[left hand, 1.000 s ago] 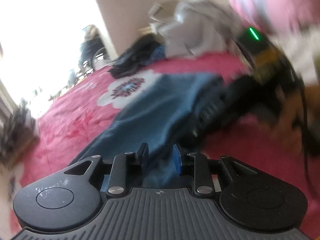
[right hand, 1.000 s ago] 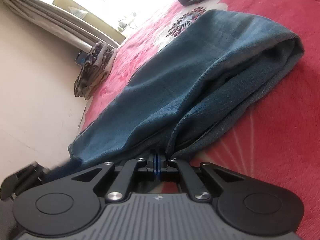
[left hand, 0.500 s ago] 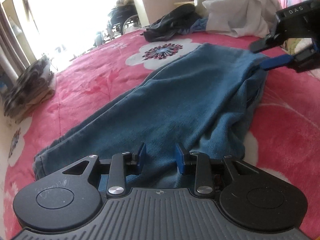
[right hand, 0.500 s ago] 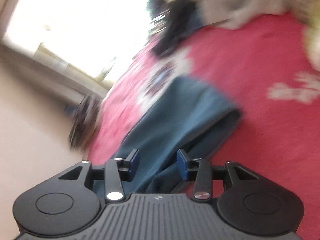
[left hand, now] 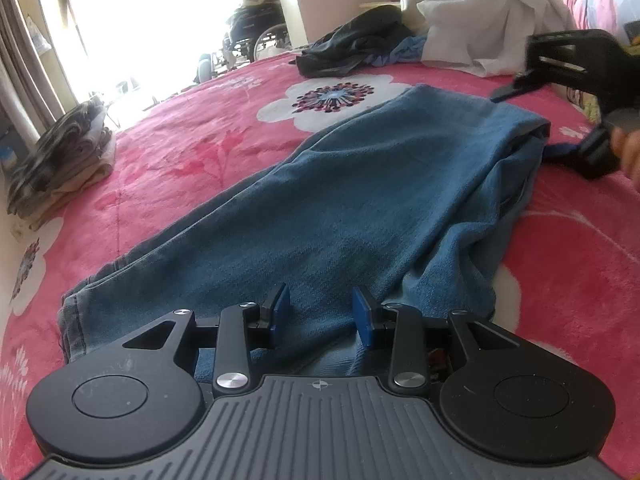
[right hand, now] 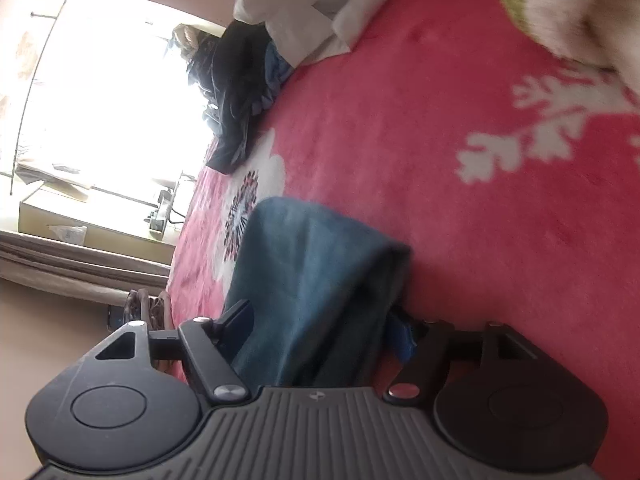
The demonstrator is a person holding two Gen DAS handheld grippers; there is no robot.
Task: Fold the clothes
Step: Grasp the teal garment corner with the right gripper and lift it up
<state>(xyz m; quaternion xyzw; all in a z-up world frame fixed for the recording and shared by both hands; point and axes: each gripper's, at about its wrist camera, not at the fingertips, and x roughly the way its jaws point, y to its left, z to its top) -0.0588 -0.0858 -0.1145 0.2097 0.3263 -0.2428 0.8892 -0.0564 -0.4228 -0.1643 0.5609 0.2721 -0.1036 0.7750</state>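
Blue jeans (left hand: 380, 200) lie folded lengthwise on the pink flowered blanket (left hand: 200, 140). My left gripper (left hand: 320, 312) hovers low over the near end. Its jaws stand a little apart, and denim runs between the blue pads without being pinched. My right gripper (left hand: 524, 126) is at the far folded end of the jeans, at the right edge of the left wrist view. In the right wrist view the right gripper (right hand: 320, 324) is rolled on its side. Its jaws are opening, with the folded end of the jeans (right hand: 312, 264) loose between them.
A stack of folded clothes (left hand: 60, 164) sits at the blanket's left edge. A black garment (left hand: 352, 48) and a white one (left hand: 488, 28) lie heaped at the far end. Bare blanket (right hand: 460, 160) stretches to the right of the jeans.
My right gripper let go of the jeans' edge, opened wide, rolled over and moved to the folded far end. My left gripper sank a little and its jaws widened slightly.
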